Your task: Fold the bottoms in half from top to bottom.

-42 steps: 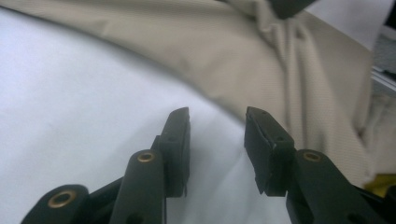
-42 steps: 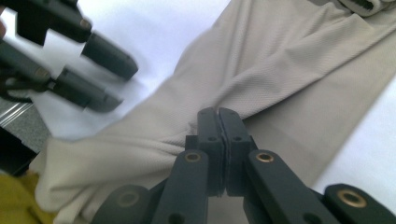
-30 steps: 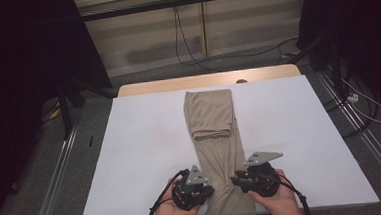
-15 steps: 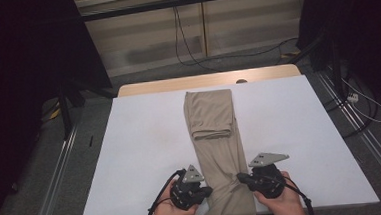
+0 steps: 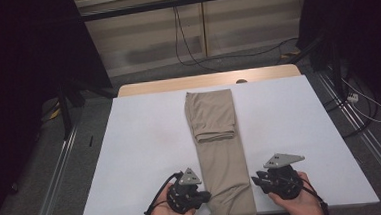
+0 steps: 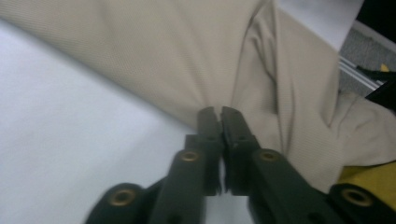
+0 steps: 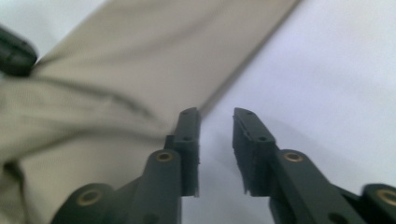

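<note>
Beige trousers lie as a long strip down the middle of the white table cover, with the far end folded back on itself. My left gripper sits at the strip's left edge near the front. In the left gripper view its tips touch the cloth's edge, and the jaws have just been opening to a thin slit. My right gripper stands on the white cover just right of the trousers. Its jaws have just reopened, with nothing between them and the cloth to their left.
The near end of the trousers hangs over the table's front edge between the person's hands. A wooden board edge runs along the back of the table. Metal rails flank both sides, and cables lie on the floor behind.
The right gripper has slid to the right, off the trousers onto the white cover, and its jaws stand apart. The left gripper stayed at the cloth's left edge.
</note>
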